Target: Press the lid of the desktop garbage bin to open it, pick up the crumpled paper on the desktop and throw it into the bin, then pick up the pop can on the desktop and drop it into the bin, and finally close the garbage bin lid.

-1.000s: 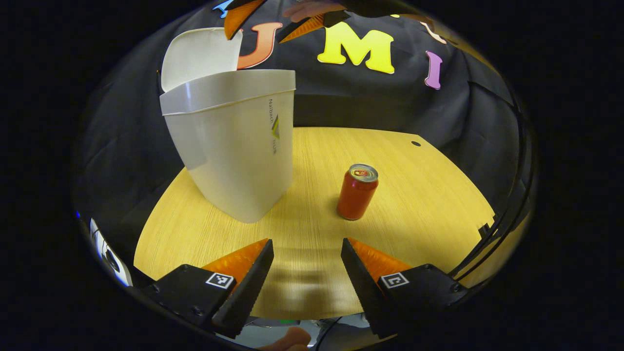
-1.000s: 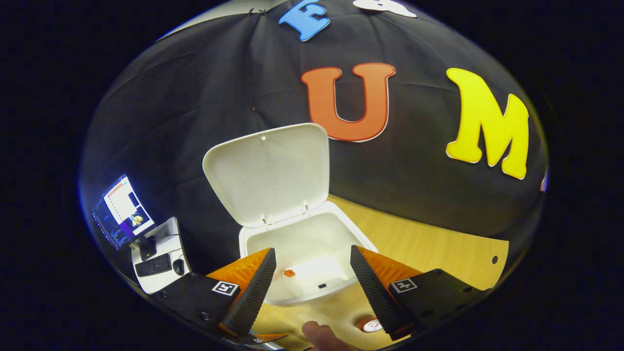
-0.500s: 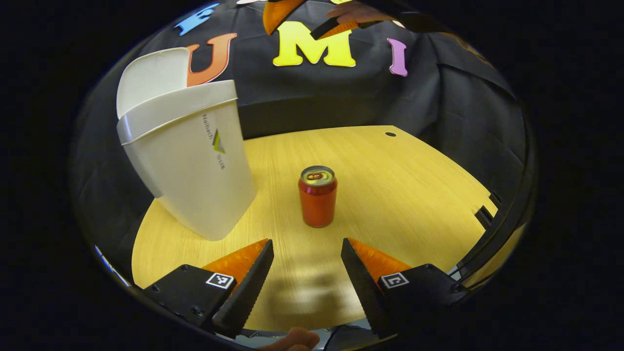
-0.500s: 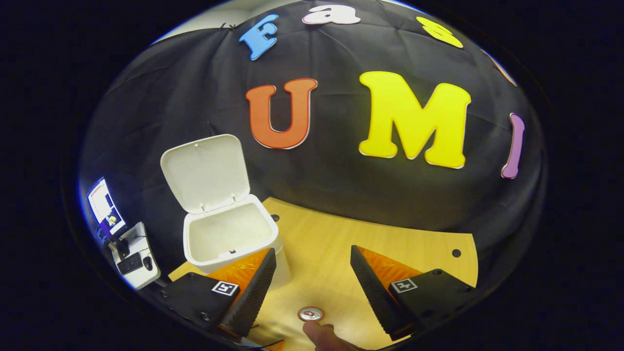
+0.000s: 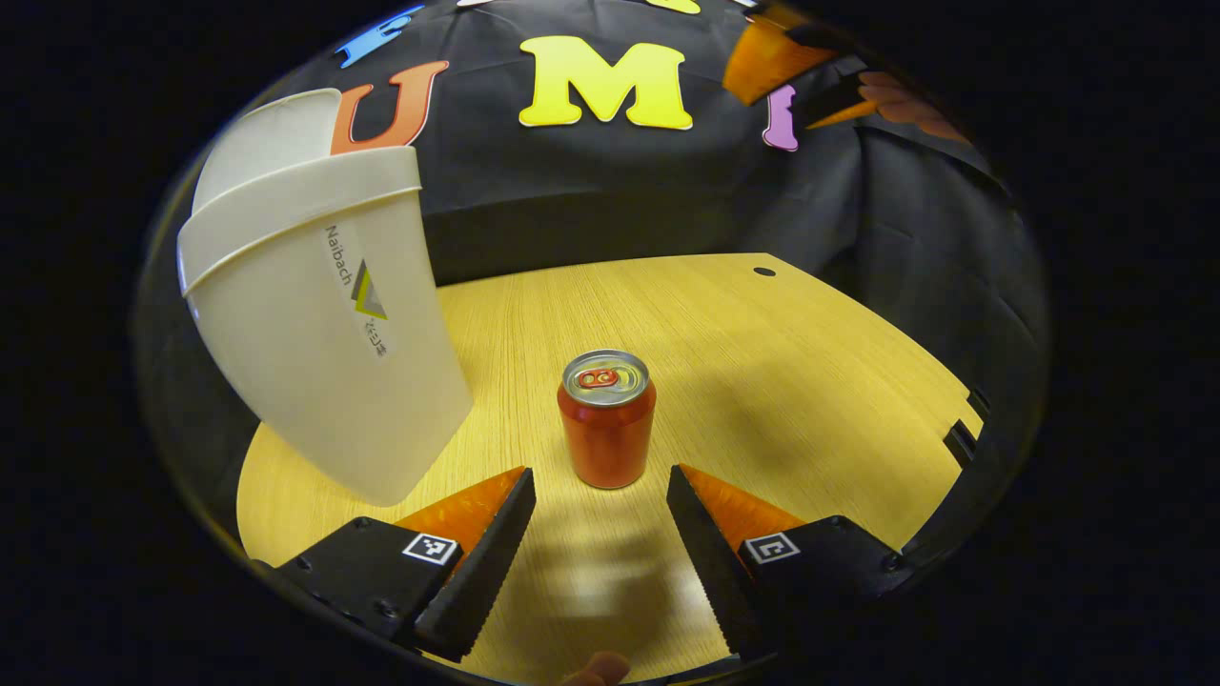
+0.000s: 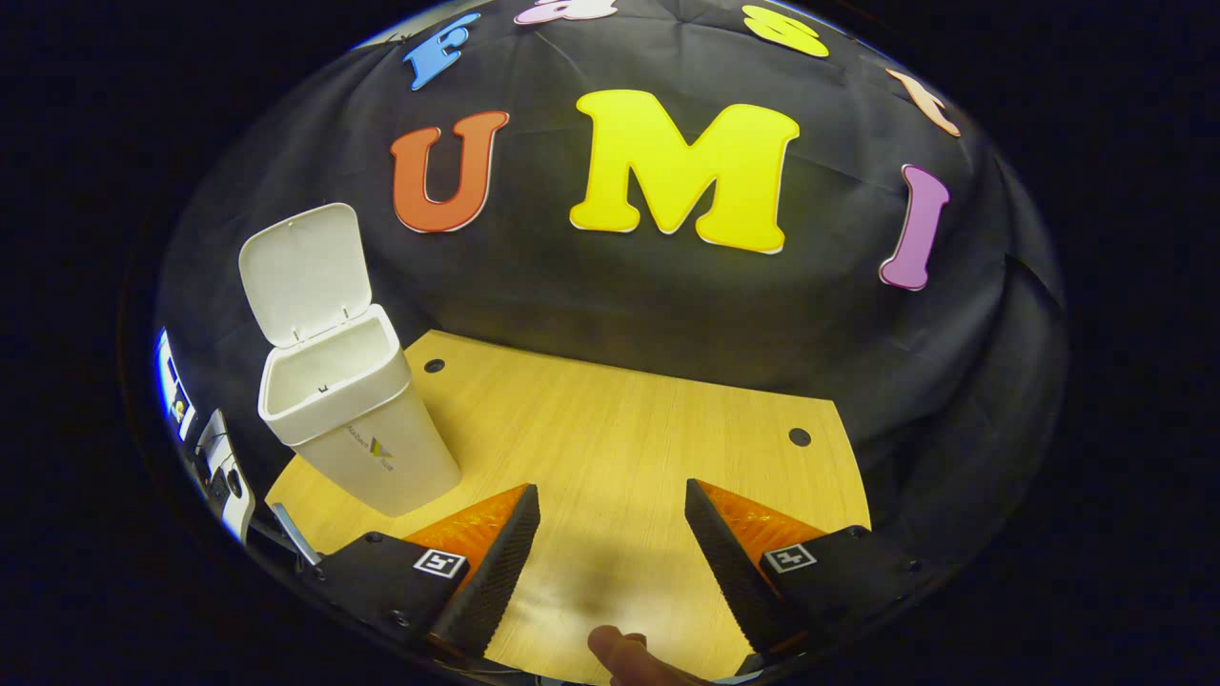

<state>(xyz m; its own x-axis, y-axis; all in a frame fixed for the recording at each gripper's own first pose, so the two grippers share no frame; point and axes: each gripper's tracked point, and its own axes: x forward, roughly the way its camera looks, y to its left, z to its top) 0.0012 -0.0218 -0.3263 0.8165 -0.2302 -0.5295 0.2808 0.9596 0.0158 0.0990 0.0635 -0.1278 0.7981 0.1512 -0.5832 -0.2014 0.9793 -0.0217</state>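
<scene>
Two claws are gaping empty — the bin (image 5: 324, 333) is standing lid-up at the worktop's (image 5: 762, 362) left, the pop can (image 5: 606, 419) is sitting upright just ahead of the left claw (image 5: 599, 505), the right claw (image 6: 610, 519) is hovering over bare wood.

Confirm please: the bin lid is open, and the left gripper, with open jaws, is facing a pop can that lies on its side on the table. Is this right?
Not quite. The pop can stands upright on the table, as the left gripper view shows. The rest holds: the bin lid is open, and the left gripper faces the can with open jaws.
</scene>
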